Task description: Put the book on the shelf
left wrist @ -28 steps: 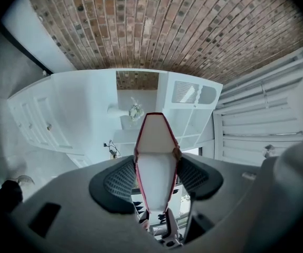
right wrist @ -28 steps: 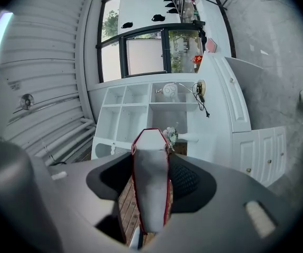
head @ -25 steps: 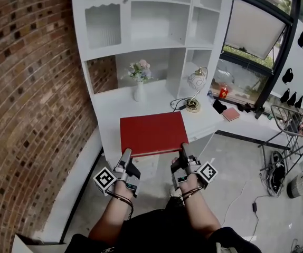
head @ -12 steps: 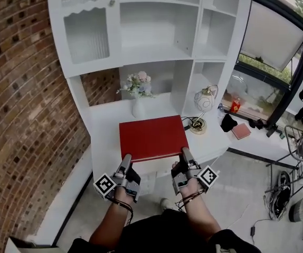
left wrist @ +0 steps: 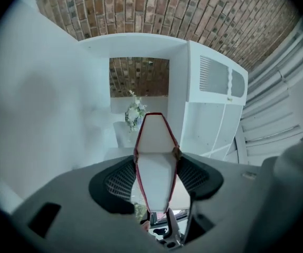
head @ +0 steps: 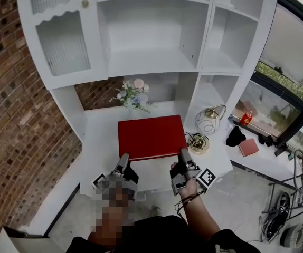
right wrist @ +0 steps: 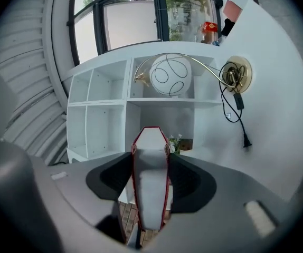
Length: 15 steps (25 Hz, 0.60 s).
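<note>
Left gripper (head: pixel 123 159) and right gripper (head: pixel 183 155) each pinch the near edge of the red book (head: pixel 151 136) between their 2 jaws (held flat, over the desk (head: pixel 96 141)). Beyond it: flowers (head: pixel 133 94), lamp (head: pixel 208 123), white shelf (head: pixel 154 62).

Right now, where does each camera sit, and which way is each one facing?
Head view: on the person's head, aimed steeply down at the white shelf unit; shows both arms, left gripper and right gripper clamping the red book.
Left gripper view: on that gripper, looking along its jaws toward flowers and brick wall; its pads show.
Right gripper view: on that gripper, looking along its jaws toward globe lamp and window; its pads show.
Shared: all three show the red book.
</note>
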Motion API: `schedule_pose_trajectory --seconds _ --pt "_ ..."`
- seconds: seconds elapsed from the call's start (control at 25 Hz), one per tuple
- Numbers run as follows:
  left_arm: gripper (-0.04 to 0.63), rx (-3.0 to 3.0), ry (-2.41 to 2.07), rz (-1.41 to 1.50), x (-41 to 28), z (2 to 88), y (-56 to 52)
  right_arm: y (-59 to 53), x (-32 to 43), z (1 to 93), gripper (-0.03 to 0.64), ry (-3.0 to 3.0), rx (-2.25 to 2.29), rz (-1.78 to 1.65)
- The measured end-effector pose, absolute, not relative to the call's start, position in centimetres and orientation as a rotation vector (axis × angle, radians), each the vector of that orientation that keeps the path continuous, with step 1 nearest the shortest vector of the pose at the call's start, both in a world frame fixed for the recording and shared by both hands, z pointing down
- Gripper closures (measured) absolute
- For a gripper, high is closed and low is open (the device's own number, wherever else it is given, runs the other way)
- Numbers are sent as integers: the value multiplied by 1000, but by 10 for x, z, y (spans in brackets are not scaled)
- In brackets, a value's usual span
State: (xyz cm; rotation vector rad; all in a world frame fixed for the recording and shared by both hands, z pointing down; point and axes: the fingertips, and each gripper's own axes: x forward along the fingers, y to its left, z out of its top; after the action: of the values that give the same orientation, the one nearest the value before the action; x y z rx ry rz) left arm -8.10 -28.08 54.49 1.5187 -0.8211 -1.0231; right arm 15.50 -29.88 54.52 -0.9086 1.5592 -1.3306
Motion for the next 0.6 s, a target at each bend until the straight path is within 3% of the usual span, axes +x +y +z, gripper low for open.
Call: schedule_pose_trajectory --seconds 0.6 --pt "344 1563 -864 -1055 -86 516 -337 -363 147 529 385 1597 -823 -1352"
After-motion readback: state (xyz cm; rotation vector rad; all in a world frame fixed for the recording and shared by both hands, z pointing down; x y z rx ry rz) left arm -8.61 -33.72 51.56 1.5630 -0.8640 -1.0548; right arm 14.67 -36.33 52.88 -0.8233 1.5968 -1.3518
